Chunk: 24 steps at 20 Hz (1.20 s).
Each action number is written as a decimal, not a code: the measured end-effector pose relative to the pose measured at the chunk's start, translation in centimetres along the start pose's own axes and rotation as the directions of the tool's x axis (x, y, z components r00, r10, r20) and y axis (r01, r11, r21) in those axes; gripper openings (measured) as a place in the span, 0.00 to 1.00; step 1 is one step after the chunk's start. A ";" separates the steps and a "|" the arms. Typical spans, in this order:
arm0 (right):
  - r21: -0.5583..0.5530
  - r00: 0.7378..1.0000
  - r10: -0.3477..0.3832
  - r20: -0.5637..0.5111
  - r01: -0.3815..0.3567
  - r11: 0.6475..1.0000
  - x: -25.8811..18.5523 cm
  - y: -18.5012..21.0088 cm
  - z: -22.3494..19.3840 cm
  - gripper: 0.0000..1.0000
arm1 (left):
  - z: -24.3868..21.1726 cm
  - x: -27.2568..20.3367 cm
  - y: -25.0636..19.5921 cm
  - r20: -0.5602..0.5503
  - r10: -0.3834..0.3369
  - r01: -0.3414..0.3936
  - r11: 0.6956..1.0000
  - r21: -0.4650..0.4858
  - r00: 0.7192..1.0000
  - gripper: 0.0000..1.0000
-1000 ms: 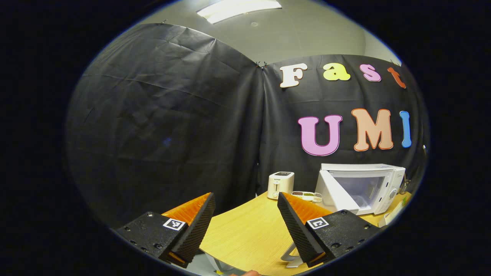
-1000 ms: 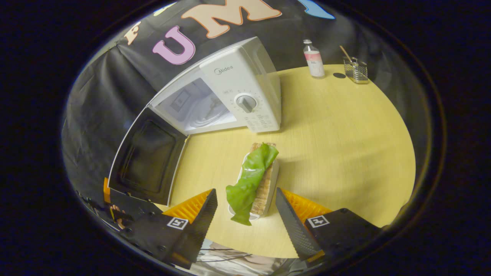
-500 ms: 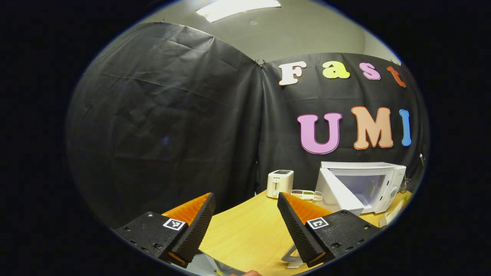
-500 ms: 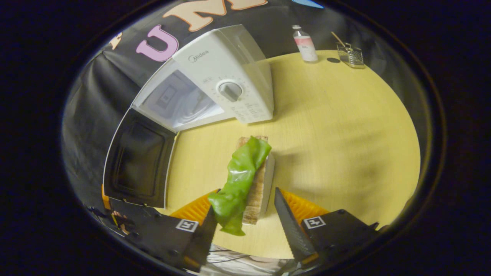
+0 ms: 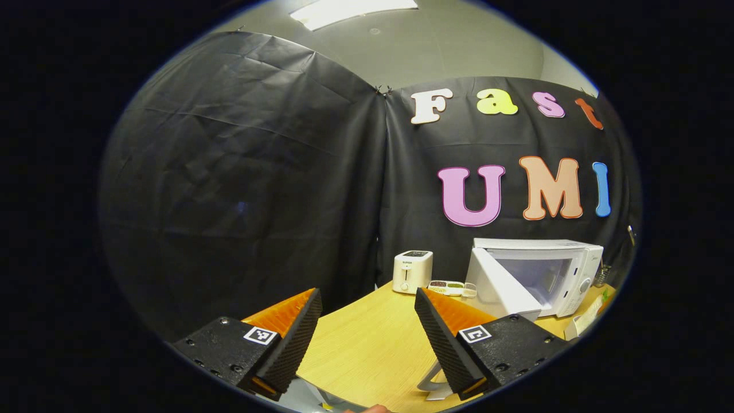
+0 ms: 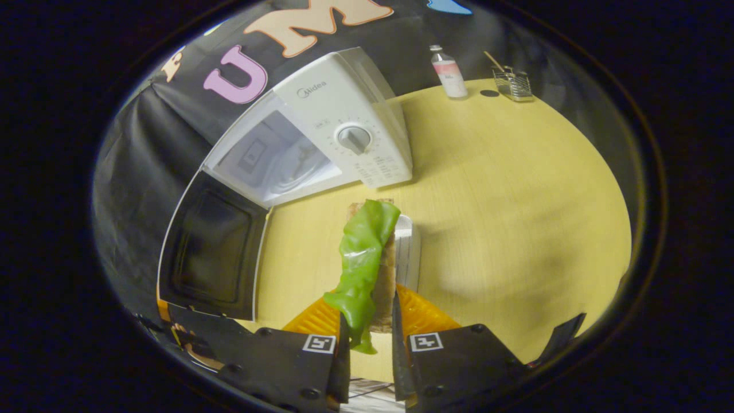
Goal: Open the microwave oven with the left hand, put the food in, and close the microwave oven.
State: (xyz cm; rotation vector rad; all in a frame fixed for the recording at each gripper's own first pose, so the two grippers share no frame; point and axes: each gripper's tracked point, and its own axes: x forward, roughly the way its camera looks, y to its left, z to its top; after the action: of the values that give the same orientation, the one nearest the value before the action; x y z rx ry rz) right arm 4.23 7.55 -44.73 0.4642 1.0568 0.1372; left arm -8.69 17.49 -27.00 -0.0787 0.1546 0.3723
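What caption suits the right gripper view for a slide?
Right gripper shut on the sandwich beside the open microwave.

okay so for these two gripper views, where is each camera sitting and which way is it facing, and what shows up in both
Left gripper view: rides on the left gripper, low near the table edge, facing the booth wall across it; own fingers spread apart, a fingertip below.
Right gripper view: rides on the right gripper, looking down on the table; own fingers pressed on the food.
Shared: the microwave with its door swung open, and the tabletop.
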 end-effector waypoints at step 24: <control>-0.033 0.683 0.227 0.694 -0.285 0.958 -4.7 15.1 1.4 0.32 | -0.9 0.7 0.7 -0.037 0.008 -0.007 0.999 0.033 0.999 0.99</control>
State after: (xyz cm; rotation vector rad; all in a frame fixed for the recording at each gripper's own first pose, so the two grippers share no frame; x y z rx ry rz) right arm 4.78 19.10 -33.90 0.6688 0.2407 0.1534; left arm -8.45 18.24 -28.04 -0.0527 0.1972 0.3755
